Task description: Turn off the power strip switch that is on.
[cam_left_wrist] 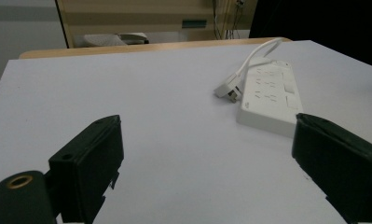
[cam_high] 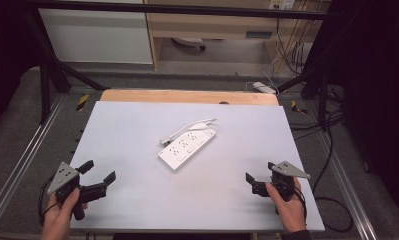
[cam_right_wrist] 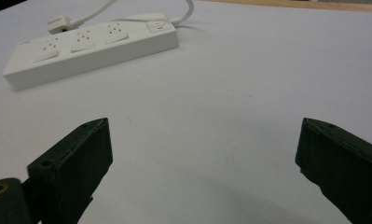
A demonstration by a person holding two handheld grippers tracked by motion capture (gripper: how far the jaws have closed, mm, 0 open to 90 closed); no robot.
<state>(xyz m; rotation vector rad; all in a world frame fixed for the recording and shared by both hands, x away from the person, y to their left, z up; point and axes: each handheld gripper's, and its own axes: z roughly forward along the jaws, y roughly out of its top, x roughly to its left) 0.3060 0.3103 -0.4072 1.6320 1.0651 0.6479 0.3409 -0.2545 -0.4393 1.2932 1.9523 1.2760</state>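
Between spread claws: power strip [cam_high: 187, 148], seemingly unplugged.

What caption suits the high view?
Two open grippers, left and right, wait either side of a white power strip on the table.

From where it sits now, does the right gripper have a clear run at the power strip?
Probably yes. The right gripper stands open at the table's near right edge, and bare table lies between it and the power strip; nothing blocks the way.

No legible text or labels
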